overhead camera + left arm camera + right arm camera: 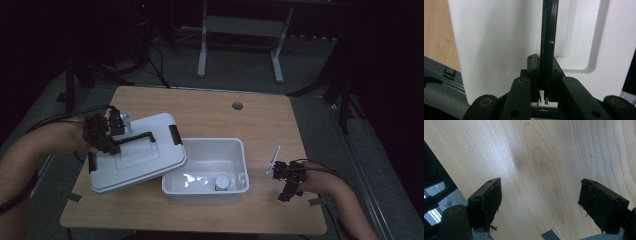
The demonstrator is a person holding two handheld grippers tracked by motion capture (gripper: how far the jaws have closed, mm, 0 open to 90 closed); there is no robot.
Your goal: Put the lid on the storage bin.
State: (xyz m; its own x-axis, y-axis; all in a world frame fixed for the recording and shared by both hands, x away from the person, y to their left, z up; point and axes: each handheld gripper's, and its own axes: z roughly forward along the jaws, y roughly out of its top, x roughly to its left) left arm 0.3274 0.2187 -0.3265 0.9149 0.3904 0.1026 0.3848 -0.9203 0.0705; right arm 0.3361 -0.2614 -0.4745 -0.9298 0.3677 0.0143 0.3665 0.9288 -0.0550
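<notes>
White lid (140, 152) is off the open bin (235, 192), tilted with one edge over the bin's left rim, its black handle (547, 37) clamped by left gripper (107, 132); right gripper (282, 182) idle, jaws spread over bare table (210, 112); final placement apparently pending.

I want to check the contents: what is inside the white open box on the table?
In the white box a small round grey-capped container and some clear, shiny items lie on the bottom. The lid, held by the left gripper, covers the box's left corner, so that part stays hidden.
</notes>
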